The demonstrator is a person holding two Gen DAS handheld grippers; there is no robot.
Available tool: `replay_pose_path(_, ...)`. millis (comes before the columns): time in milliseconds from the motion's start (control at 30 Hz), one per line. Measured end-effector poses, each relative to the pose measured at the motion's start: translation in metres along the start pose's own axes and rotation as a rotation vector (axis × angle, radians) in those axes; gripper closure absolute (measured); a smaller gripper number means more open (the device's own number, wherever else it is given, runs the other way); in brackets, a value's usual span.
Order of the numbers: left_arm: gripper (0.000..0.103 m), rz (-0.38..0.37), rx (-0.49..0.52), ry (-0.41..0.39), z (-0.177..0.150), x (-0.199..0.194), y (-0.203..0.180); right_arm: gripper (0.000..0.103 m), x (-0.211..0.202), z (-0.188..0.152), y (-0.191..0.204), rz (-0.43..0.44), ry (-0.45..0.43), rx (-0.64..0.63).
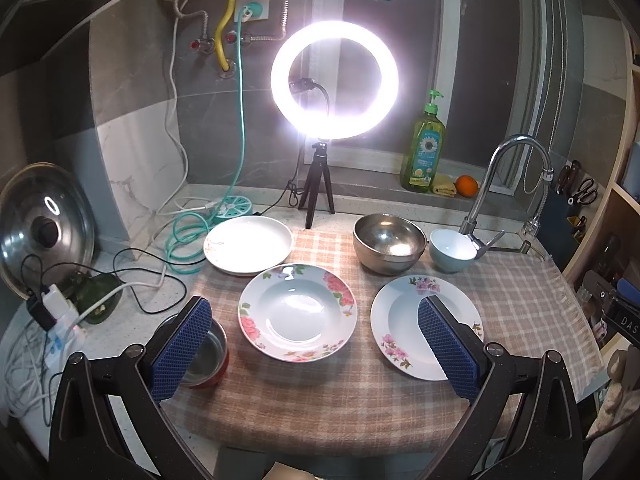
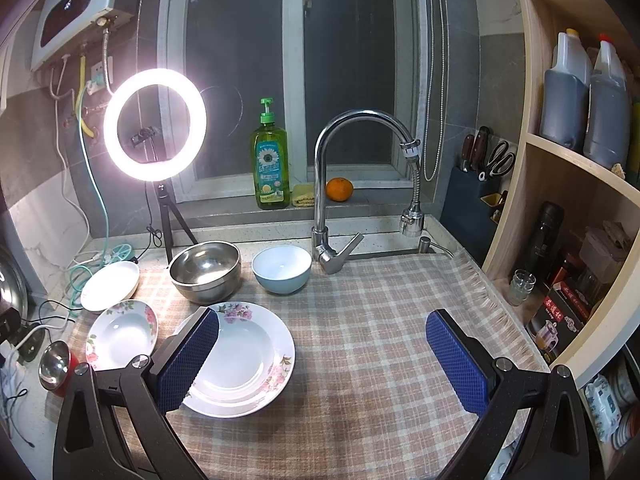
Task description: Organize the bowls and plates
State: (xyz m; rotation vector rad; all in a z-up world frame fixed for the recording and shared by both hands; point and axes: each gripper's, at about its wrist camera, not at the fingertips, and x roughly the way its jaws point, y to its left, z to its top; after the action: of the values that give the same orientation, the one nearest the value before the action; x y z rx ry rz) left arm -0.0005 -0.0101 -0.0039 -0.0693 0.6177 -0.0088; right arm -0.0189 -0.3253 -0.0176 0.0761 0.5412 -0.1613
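Observation:
On the plaid cloth [image 1: 332,396] lie a floral plate [image 1: 297,312] in the middle and a second floral plate [image 1: 404,328] to its right. A plain white plate [image 1: 248,243] sits behind on the left. A steel bowl [image 1: 389,242] and a light blue bowl [image 1: 452,249] stand at the back. A small red steel-lined bowl [image 1: 210,356] is at the left. My left gripper [image 1: 314,344] is open and empty above the middle plate. My right gripper [image 2: 322,360] is open and empty over the cloth [image 2: 360,360], right of the second floral plate [image 2: 244,360].
A lit ring light [image 1: 334,80] on a tripod stands at the back. A faucet [image 2: 332,184], a soap bottle [image 2: 270,160] and an orange [image 2: 339,189] are near the window. Cables and a pot lid [image 1: 44,224] lie left. Shelves [image 2: 580,200] stand right.

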Motion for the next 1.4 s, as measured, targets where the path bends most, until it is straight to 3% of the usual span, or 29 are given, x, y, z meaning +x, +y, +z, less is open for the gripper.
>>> replay_pose_path(467,0.001,0.005,-0.012,0.049,-0.008,0.012,0.007,0.000,0.018,-0.008,0.004,0.032,0.051,-0.006)
replay_pose_path(1267,0.001,-0.132,-0.063,0.253,-0.034,0.073,-0.024,0.000,0.099,-0.018,-0.003,0.274,0.247,-0.008)
replay_pose_path(1400,0.005,-0.145,-0.078,0.280,-0.039,0.085,-0.030,0.000,0.116,-0.017,-0.007,0.313,0.269,-0.008)
